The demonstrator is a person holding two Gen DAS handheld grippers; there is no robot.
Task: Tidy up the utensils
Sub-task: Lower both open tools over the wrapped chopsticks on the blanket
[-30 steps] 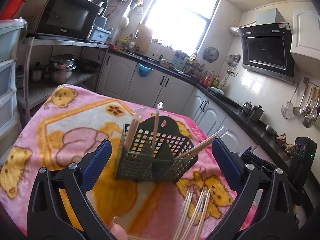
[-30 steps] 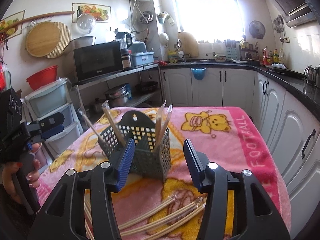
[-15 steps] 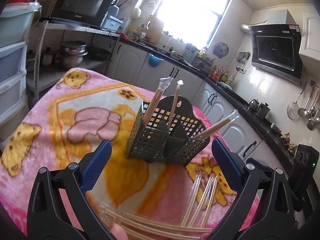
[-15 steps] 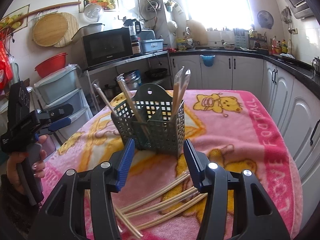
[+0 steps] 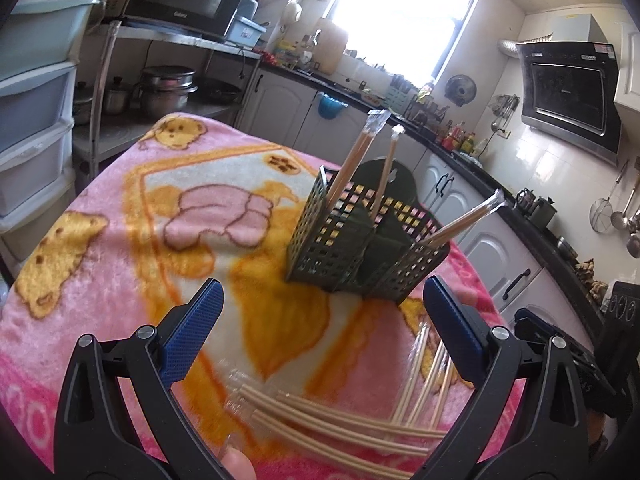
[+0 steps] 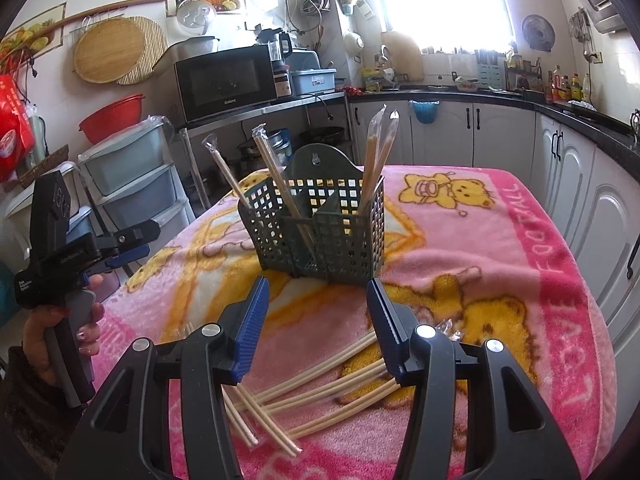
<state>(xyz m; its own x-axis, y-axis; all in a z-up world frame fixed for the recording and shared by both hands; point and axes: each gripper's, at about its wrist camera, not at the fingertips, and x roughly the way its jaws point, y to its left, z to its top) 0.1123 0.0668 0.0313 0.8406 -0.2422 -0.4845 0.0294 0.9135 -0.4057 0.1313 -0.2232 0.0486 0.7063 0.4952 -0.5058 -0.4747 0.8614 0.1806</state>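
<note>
My left gripper (image 5: pixel 320 320) and right gripper (image 6: pixel 318 312) both hang spread with nothing between the pads. The loose chopsticks (image 6: pixel 332 380) lie crossed on the pink blanket (image 6: pixel 460 240), just in front of the green basket (image 6: pixel 320 232), where wrapped pairs already stand. They look light, stiff and thin, likely to roll, so I'd pinch one near its middle, clear of the overlap
</note>
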